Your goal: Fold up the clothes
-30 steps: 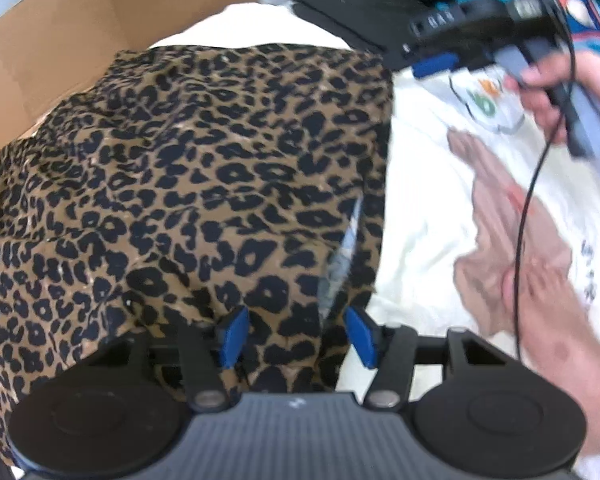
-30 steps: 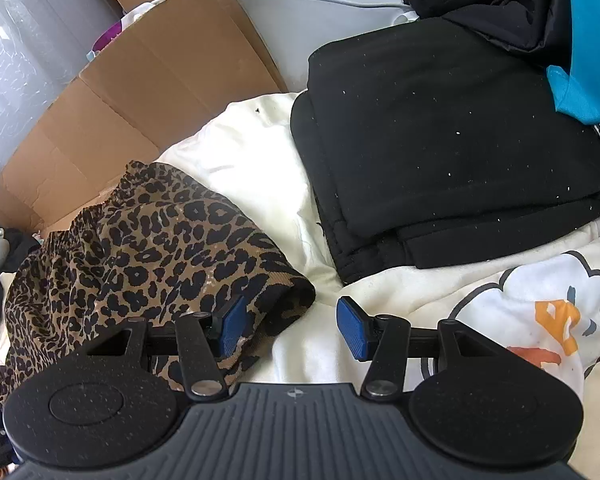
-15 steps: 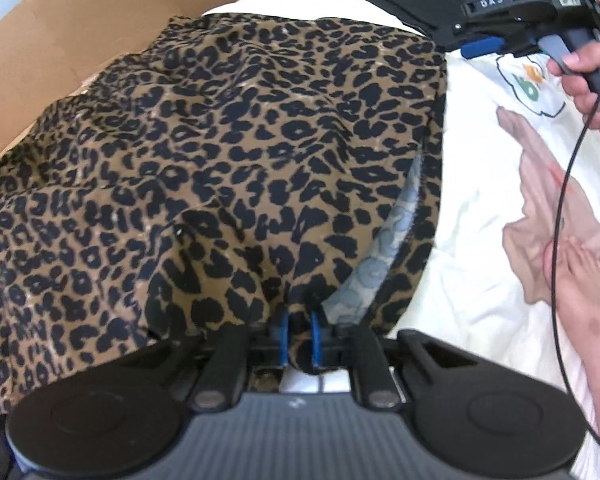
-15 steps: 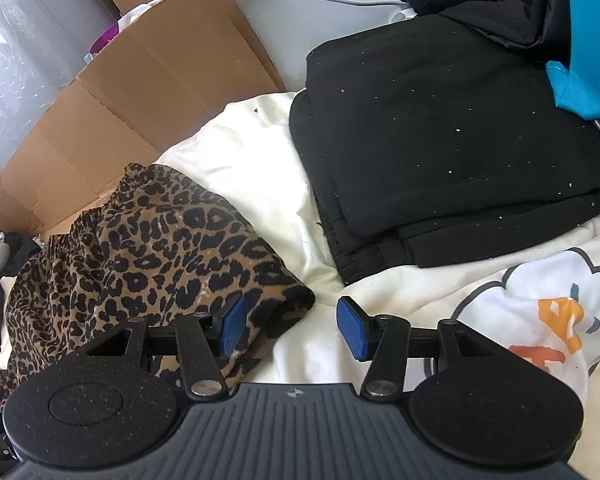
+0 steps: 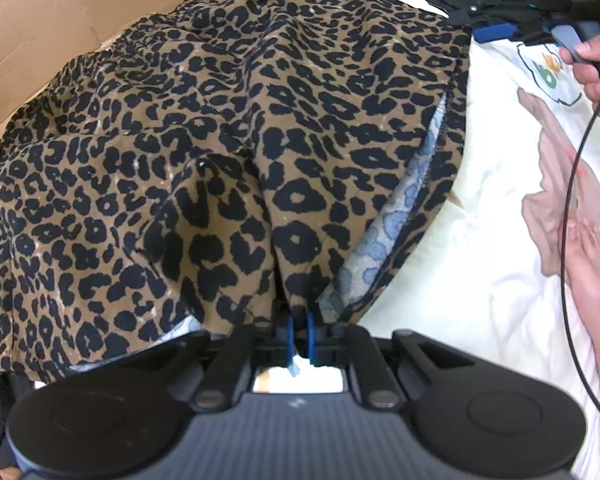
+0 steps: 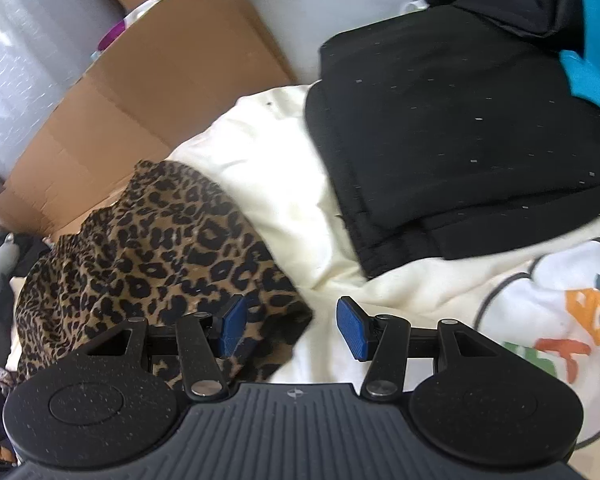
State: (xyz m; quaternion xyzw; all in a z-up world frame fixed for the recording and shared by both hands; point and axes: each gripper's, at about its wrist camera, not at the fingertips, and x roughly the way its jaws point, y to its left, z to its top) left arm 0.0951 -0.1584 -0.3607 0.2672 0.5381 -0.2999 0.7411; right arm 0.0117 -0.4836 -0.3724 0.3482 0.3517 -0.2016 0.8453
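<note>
Where the left gripper stood spread over the near hem of the leopard-print garment a second ago, its jaws have just been closing and now clench a pinch of that hem between the blue pads. The cloth rises in a ridge from the pinch, and a strip of pale blue-grey reverse side shows along the right edge. Judgement: the grasp is made, so the fold can begin, likely by carrying this hem over toward the far edge.

The right gripper is unchanged: jaws released, parted over the garment's near corner and the cream printed blanket, gripping nothing.

The garment lies spread on the blanket, beside flattened cardboard.

Left wrist view alone shows the pinch, the exposed reverse, the right gripper from outside with the person's hand on its handle, and a trailing black cable. Right wrist view alone shows the folded black garments stacked well apart, and a turquoise item behind them.
</note>
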